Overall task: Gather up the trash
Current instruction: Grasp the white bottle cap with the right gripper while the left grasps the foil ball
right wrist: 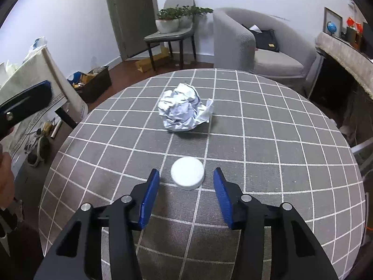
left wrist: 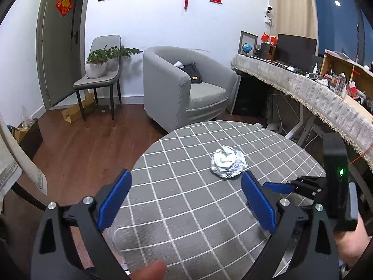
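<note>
A crumpled ball of silvery white paper [right wrist: 183, 110] lies near the middle of the round table with a grey checked cloth [right wrist: 291, 163]. Nearer to me a white round cap [right wrist: 187, 173] sits flat on the cloth. My right gripper [right wrist: 186, 174] stands low over the cap with a blue finger on each side of it. A gap shows on both sides, so the pads do not touch it. In the left wrist view my left gripper [left wrist: 186, 177] is wide open above the cloth [left wrist: 186, 221], empty. The paper ball [left wrist: 229, 162] lies just beyond its right fingertip.
A grey armchair [right wrist: 268, 46] with a black bag stands behind the table. A chair with potted plants [right wrist: 172, 21] is by the door. A desk with a fringed cloth [left wrist: 314, 88] runs along the right. Boxes and clutter [right wrist: 93, 81] lie on the floor at left.
</note>
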The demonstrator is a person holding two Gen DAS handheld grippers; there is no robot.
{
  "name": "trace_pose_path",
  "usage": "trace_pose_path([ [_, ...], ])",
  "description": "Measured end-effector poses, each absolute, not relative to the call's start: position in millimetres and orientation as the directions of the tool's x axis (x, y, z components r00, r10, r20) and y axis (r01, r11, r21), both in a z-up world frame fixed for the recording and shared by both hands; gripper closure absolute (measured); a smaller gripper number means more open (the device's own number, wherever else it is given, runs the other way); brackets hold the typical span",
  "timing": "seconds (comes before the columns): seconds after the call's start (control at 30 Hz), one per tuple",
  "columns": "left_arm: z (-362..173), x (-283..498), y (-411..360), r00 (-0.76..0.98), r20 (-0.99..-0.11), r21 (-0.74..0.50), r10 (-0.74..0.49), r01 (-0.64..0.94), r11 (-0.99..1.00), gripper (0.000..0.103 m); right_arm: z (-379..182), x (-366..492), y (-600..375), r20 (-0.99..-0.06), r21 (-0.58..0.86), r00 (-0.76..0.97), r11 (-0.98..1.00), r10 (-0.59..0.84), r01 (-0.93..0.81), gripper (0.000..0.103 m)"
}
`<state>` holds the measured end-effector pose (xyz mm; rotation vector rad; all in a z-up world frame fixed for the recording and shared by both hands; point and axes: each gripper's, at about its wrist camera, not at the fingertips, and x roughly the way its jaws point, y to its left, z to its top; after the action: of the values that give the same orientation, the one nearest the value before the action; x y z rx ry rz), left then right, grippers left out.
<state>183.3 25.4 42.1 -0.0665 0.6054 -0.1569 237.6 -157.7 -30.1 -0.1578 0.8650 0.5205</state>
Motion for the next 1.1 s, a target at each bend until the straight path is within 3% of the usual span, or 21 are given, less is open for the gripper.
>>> trace_pose_path([
  [0.13,38.9,191.5,18.0,0.807,-0.568,-0.107,-0.162,0.123,0.987,0.007,-32.1,240.2,-148.0,-0.772,0.028,0.538,0.865,0.337,-0.501,0.055],
  [0.3,31.4,202.4,10.0,0.785,-0.589,-0.141,-0.189,0.131,0.981,0.007,-32.5,243.0,-148.0,-0.770,0.019,0.547,0.869,0.328,-0.494,0.072],
  [0.53,21.9,218.7,-14.2,0.759,-0.622,-0.099,-0.194,0.170,0.980,0.008,-29.2,245.5,-170.4,-0.749,0.089,0.555,0.885,0.362,-0.457,0.073],
  [0.73,11.1,240.3,-26.6,0.703,-0.663,-0.158,-0.258,0.205,0.966,0.008,-24.4,245.1,-200.6,-0.721,0.114,0.595,0.907,0.356,-0.405,0.073],
  [0.9,1.5,255.8,-43.2,0.682,-0.695,-0.130,-0.230,0.195,0.972,0.011,-25.5,246.1,-226.6,-0.711,0.187,0.575,0.897,0.405,-0.400,0.073],
  [1.1,-12.9,272.4,-54.4,0.667,-0.724,-0.078,-0.174,0.172,0.982,0.013,-22.3,243.2,-238.1,-0.703,0.173,0.586,0.895,0.404,-0.410,0.073],
])
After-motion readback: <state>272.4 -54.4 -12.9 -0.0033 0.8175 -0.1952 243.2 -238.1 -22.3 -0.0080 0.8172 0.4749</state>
